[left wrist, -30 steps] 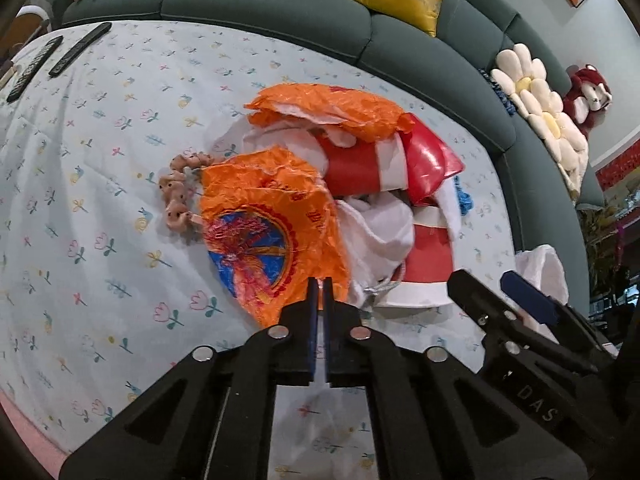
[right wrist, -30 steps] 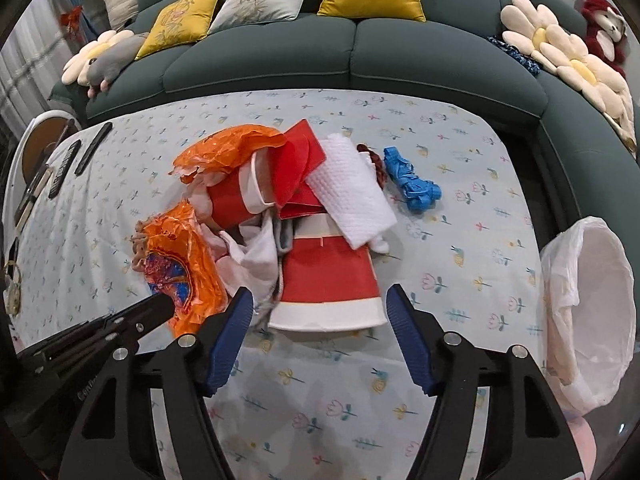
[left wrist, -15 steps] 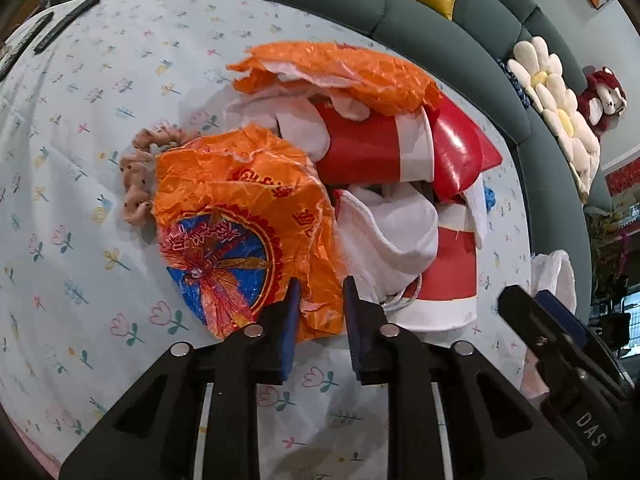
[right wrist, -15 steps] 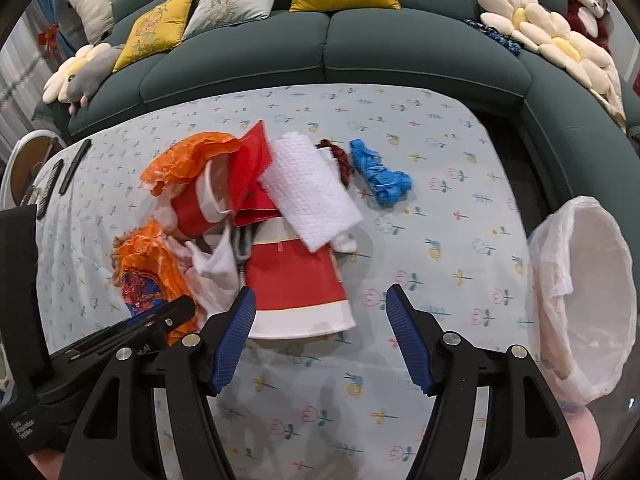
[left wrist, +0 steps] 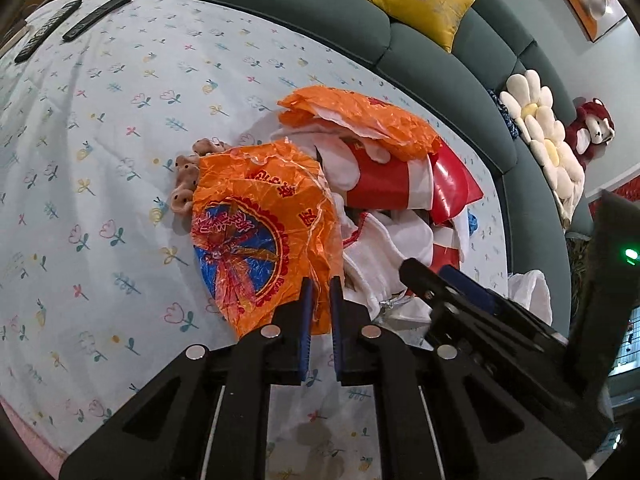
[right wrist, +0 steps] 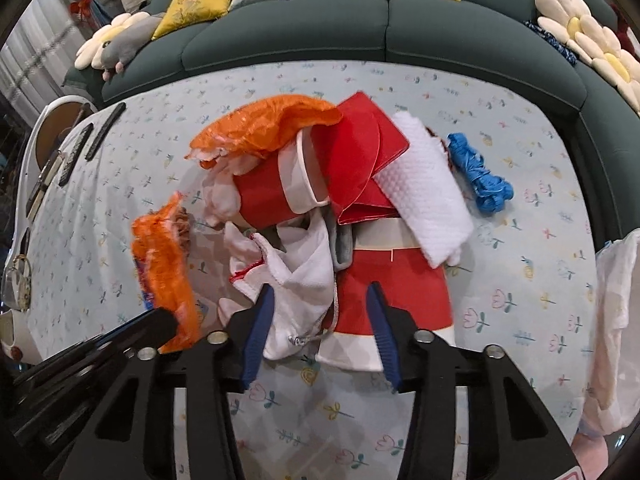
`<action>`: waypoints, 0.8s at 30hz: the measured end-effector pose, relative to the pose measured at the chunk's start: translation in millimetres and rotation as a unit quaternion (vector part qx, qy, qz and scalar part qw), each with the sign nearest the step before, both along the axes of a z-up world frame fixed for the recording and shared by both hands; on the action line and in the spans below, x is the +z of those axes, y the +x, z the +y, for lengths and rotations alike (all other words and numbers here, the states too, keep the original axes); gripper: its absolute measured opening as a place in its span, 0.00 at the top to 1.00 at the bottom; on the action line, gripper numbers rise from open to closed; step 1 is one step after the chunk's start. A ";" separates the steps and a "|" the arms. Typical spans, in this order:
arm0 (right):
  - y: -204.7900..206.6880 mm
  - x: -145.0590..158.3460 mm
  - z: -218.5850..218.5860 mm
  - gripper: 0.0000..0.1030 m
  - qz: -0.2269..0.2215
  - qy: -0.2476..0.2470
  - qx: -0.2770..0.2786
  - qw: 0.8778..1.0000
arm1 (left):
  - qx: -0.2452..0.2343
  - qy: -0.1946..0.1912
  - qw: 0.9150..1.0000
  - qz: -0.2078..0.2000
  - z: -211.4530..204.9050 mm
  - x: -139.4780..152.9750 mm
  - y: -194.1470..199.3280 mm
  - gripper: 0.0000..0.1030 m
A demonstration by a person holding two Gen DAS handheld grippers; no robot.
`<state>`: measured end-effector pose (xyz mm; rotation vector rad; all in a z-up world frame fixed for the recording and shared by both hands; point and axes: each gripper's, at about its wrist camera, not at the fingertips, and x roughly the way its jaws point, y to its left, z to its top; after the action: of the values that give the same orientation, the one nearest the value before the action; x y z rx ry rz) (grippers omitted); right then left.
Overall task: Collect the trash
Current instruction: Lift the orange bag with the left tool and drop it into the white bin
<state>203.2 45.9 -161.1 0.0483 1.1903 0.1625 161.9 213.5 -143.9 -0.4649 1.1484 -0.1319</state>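
A heap of trash lies on the flowered table cloth (left wrist: 100, 128): an orange wrapper with a blue and red print (left wrist: 256, 236), a second orange wrapper (left wrist: 360, 120), red and white paper cups (right wrist: 276, 196), a white drawstring bag (right wrist: 304, 276), a white napkin (right wrist: 428, 196) and a blue bundle (right wrist: 480, 180). My left gripper (left wrist: 320, 292) is shut on the near edge of the printed orange wrapper, which also shows lifted in the right wrist view (right wrist: 168, 268). My right gripper (right wrist: 320, 300) is open, its fingers straddling the white bag and a flattened red cup (right wrist: 392, 292).
A white trash bag (right wrist: 612, 328) hangs open at the table's right edge. Remote controls (left wrist: 100, 16) lie at the far left. A green sofa (right wrist: 384, 28) with cushions curves round the back. Brown curly trash (left wrist: 188, 176) lies beside the printed wrapper.
My left gripper opened, moved onto the printed wrapper's edge and closed on it; the wrapper now lifts. My right gripper moved forward and down over the white bag and red cup.
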 end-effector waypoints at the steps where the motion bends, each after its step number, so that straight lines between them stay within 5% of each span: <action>1: 1.4 -2.4 0.8 0.69 0.004 0.000 0.001 1.000 | 0.000 0.000 1.000 0.000 -0.2 0.8 -1.5 0.92; 6: -0.4 1.0 -1.2 0.96 0.005 0.012 0.008 1.000 | -0.004 0.003 1.000 -0.004 -4.0 6.9 -4.5 0.92; 24: -49.1 121.2 -67.7 0.96 -0.113 0.071 -0.026 0.991 | -0.063 0.014 0.994 -0.088 -72.1 94.0 -31.9 0.95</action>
<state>154.0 -21.8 -39.9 0.1810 0.9497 0.2000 129.9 141.4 -49.9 -0.3484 1.0052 -0.2622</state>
